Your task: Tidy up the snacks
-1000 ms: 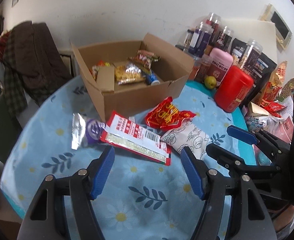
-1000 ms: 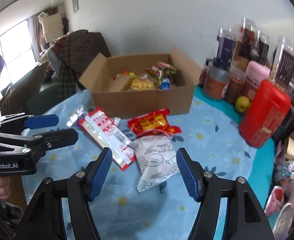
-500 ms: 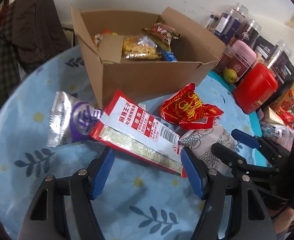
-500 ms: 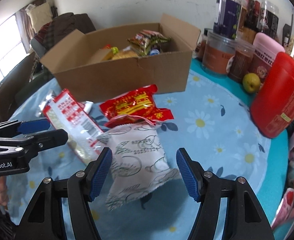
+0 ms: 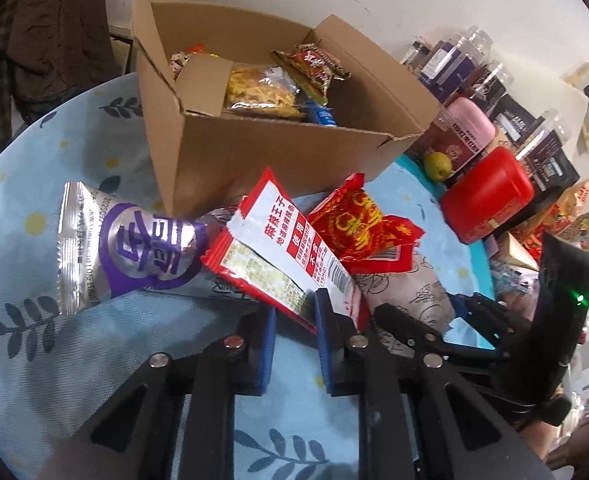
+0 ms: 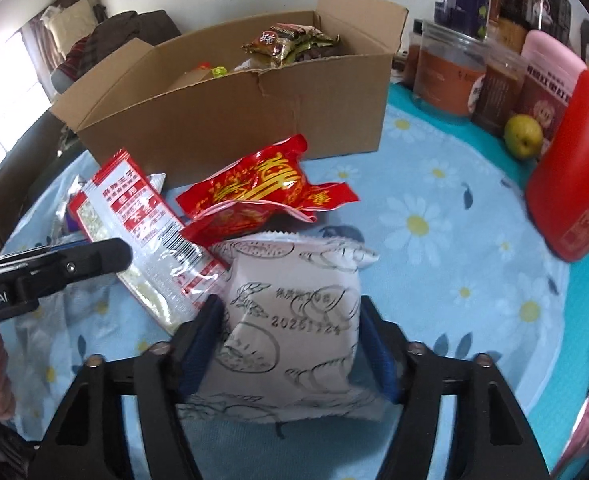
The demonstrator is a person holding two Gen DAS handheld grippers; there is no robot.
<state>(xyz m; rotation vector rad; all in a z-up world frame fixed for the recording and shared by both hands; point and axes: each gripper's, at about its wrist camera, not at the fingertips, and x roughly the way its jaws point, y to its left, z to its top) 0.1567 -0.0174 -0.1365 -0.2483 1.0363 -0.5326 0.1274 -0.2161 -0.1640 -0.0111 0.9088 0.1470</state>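
An open cardboard box (image 5: 254,152) holding several snacks stands at the back of the flowered table. In front of it lie a silver and purple pouch (image 5: 142,252), a red and white packet (image 5: 286,240) and a red packet with gold lettering (image 5: 358,228). My left gripper (image 5: 294,312) is shut on the near corner of the red and white packet. My right gripper (image 6: 290,312) has its jaws closing, and both pads touch the sides of a white printed pouch (image 6: 294,300) between them. The red packet (image 6: 262,192) overlaps the pouch's far end.
A red canister (image 6: 574,160), a green fruit (image 6: 524,136) and several jars (image 6: 450,76) crowd the right and back right. Dark clothing (image 5: 54,32) hangs at the far left. Bare tablecloth (image 6: 434,240) shows between the pouch and the canister.
Both grippers came down and closer to the packets. The left jaws went from wide open to shut on the red and white packet. The right jaws narrowed onto the white pouch.
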